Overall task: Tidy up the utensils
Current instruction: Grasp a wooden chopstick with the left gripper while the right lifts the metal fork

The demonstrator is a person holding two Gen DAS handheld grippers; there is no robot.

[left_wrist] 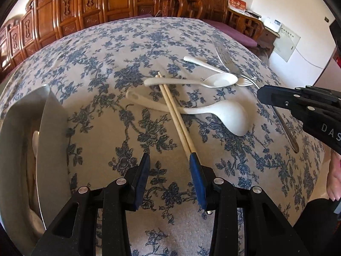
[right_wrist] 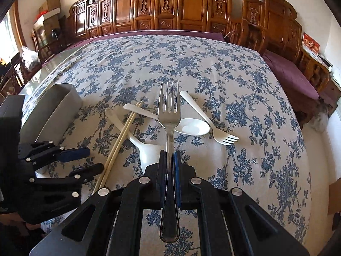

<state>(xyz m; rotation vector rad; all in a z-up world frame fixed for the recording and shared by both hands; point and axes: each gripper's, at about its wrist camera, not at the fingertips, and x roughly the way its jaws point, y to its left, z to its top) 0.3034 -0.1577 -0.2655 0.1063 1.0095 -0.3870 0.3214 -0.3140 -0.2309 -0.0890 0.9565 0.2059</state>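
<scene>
My right gripper (right_wrist: 169,159) is shut on a metal fork (right_wrist: 168,115), held above the table with tines pointing away; the fork also shows in the left wrist view (left_wrist: 229,64). My left gripper (left_wrist: 169,160) is open and empty, with the near end of a pair of chopsticks (left_wrist: 174,111) beside its right finger (left_wrist: 197,170). On the cloth lie a white spoon (left_wrist: 221,80), a white ladle (left_wrist: 226,116) and a white plastic fork (right_wrist: 213,123). The chopsticks cross the spoon and ladle handles.
A grey metal utensil holder (left_wrist: 53,123) stands at the left, with something pale inside it; it also shows in the right wrist view (right_wrist: 55,106). A blue floral cloth (right_wrist: 245,106) covers the table. Carved wooden furniture (right_wrist: 181,10) stands behind it.
</scene>
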